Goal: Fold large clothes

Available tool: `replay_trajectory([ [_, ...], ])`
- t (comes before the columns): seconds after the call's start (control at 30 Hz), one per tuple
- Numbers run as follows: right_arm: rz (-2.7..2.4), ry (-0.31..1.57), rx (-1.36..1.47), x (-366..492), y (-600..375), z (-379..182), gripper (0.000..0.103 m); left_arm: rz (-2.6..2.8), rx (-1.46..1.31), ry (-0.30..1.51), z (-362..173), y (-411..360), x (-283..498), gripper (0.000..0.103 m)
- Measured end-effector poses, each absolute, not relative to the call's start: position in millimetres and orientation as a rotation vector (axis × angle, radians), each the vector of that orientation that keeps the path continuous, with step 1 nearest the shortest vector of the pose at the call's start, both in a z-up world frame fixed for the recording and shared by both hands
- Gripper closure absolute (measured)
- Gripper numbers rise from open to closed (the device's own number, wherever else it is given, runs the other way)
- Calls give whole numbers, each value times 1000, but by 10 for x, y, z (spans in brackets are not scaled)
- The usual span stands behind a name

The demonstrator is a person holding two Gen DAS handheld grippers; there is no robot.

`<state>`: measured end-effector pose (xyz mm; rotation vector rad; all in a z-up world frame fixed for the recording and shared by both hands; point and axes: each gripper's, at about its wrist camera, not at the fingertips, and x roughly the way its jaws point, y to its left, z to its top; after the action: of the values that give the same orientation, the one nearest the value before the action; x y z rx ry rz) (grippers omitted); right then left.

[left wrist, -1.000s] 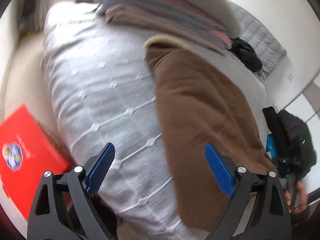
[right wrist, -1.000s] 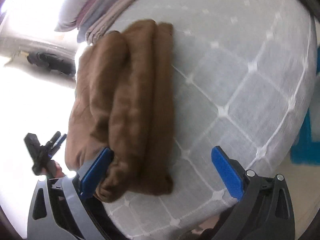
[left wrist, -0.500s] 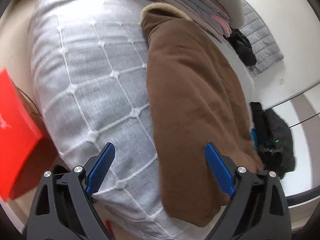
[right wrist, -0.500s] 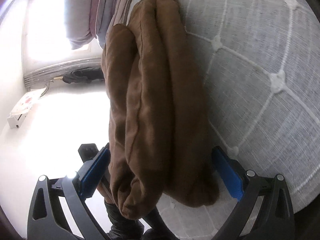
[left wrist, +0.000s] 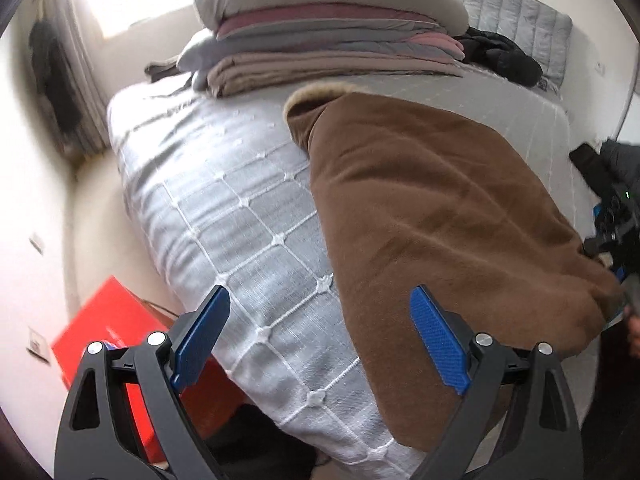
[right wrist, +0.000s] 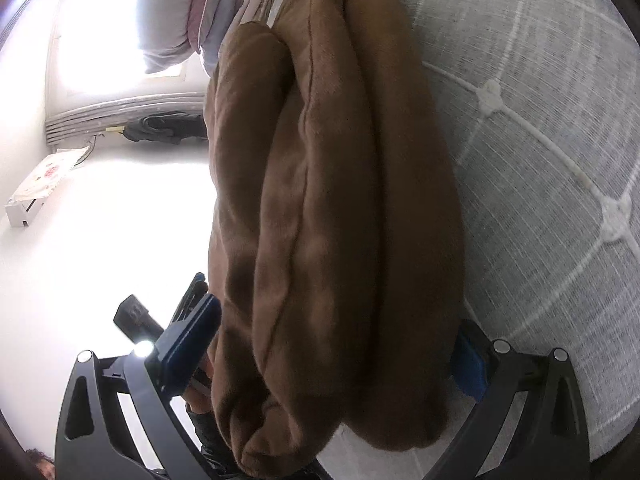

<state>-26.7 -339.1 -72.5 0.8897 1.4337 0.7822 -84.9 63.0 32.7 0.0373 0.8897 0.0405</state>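
A brown fleece garment (left wrist: 432, 216), folded into a long thick pad, lies on the grey quilted bed cover (left wrist: 240, 208), with its pale collar toward the stacked bedding. My left gripper (left wrist: 320, 312) hovers open over the bed's near edge. Its right finger (left wrist: 436, 340) is above the garment's near hem and nothing sits between the pads. In the right wrist view the garment (right wrist: 328, 200) shows several rolled layers. My right gripper (right wrist: 332, 340) is open and straddles the garment's near end, one finger on each side. The right gripper (left wrist: 612, 232) also shows at the garment's right edge.
Folded blankets and a pillow (left wrist: 328, 28) are stacked at the bed's far end, with dark clothing (left wrist: 504, 56) beside them. A red box (left wrist: 116, 328) stands on the floor at the left of the bed. A wall radiator (right wrist: 120, 120) is visible beyond the garment.
My right gripper has moved in, so the garment's end now lies between its open fingers. The left gripper's view has swung to take in more of the bed.
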Motion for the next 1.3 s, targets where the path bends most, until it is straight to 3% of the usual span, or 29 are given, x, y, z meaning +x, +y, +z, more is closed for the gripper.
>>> replay_trajectory([
  [0.83, 808, 1431, 874, -47, -3290, -855, 5, 54, 186, 787, 511, 314, -932, 15],
  [1.1, 839, 1487, 823, 190, -3111, -884, 5, -283, -478, 1105, -67, 1017, -175, 15],
  [1.3, 877, 1537, 830, 346, -3037, -955, 5, -434, -717, 1235, -496, 1065, 204, 15],
])
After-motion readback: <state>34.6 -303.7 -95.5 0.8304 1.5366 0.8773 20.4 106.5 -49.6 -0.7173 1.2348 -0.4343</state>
